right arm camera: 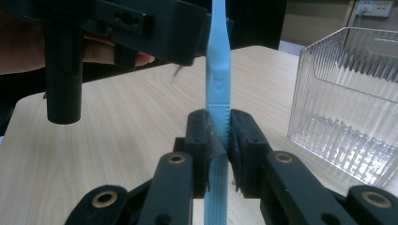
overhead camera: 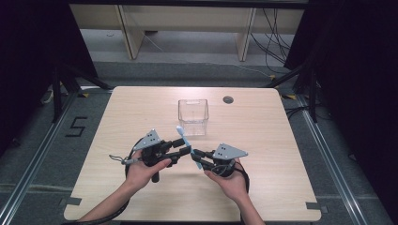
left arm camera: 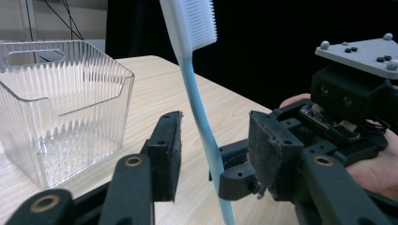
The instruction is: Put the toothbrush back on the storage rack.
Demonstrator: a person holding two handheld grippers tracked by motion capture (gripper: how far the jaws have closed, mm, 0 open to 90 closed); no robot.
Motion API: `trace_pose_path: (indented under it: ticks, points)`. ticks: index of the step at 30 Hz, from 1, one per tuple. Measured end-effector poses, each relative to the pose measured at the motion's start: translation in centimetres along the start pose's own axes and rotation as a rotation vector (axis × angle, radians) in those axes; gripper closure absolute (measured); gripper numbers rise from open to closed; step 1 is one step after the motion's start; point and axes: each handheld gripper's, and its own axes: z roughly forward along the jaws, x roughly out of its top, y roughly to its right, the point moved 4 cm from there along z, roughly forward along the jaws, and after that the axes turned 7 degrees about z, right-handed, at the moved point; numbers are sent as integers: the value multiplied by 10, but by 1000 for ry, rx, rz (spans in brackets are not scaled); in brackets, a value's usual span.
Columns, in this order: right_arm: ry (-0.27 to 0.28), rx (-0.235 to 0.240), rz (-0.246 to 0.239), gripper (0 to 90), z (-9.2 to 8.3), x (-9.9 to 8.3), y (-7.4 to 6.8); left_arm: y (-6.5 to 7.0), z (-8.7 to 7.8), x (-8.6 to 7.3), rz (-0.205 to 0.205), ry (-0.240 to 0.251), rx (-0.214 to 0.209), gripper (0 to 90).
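Two grippers | right gripper [right arm camera: 218, 140] clamps toothbrush [right arm camera: 217, 89] handle | left gripper [left arm camera: 213, 150] half-open, straddling it untouched

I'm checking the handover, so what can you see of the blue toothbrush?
The toothbrush is light blue plastic with a white bristle head, standing nearly upright above the table. The right gripper is shut on its ribbed lower handle. Its middle stands between the left gripper's jaws, which do not yet touch it. The clear ribbed bin stands apart.

Both hands are above the near table half. The right gripper [right arm camera: 218, 140] is clamped tight; the left gripper [left arm camera: 211, 150] has its jaws apart.
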Motion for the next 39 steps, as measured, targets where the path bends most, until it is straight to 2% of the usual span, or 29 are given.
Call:
trace_pose_path:
  ticks: [1,2,4,7,11,12,16,17,18,22,23,24,25,28,30,32,34,35,36,39]
  points:
    - [2,1,7,788,1,0,-1,0,1,1,1,1,3,574]
    - [-13,25,25,788,1,-1,-2,-1,2,1,-2,4,6,584]
    - [-5,17,16,788,2,0,-3,-1,3,2,-8,6,9,602]
    - [-20,3,28,788,1,-1,-4,-2,5,2,-5,7,11,638]
    - [-7,-1,-8,788,3,1,-2,-1,9,4,-1,23,0,690]
    - [-8,-6,-11,788,3,1,-2,-1,8,4,0,7,14,708]
    - [8,-15,-38,789,4,1,-1,-1,9,3,1,4,17,764]
    - [-5,4,-5,789,5,0,-4,-2,9,3,2,3,20,777]
    - [-9,-22,-24,789,4,1,-3,-2,9,3,3,0,21,787]
    - [-16,-25,-30,789,4,1,-4,-2,9,3,3,-3,21,810]
    - [-1,-25,-29,789,6,1,-4,-1,10,4,6,-6,17,816]
    - [-5,-28,-30,789,6,1,-4,-1,10,4,6,-6,17,822]
    - [-18,-39,-52,789,6,2,-4,0,10,5,10,-8,12,830]
    - [-26,-39,-49,787,7,2,-5,1,10,5,25,-14,16,848]
    - [-26,-58,-45,725,9,2,-6,2,10,5,40,-24,14,851]
    - [-61,-55,-28,672,10,0,-8,2,10,5,45,-27,15,852]
    - [-45,-78,-59,624,11,1,-6,1,9,6,56,-27,17,852]
    - [-45,-78,-59,624,11,1,-6,1,9,6,56,-27,17,852]
    - [-52,-99,-65,575,9,1,-5,1,8,7,62,-28,21,852]
    - [-58,-107,-73,534,8,1,-4,0,7,9,75,-29,26,852]
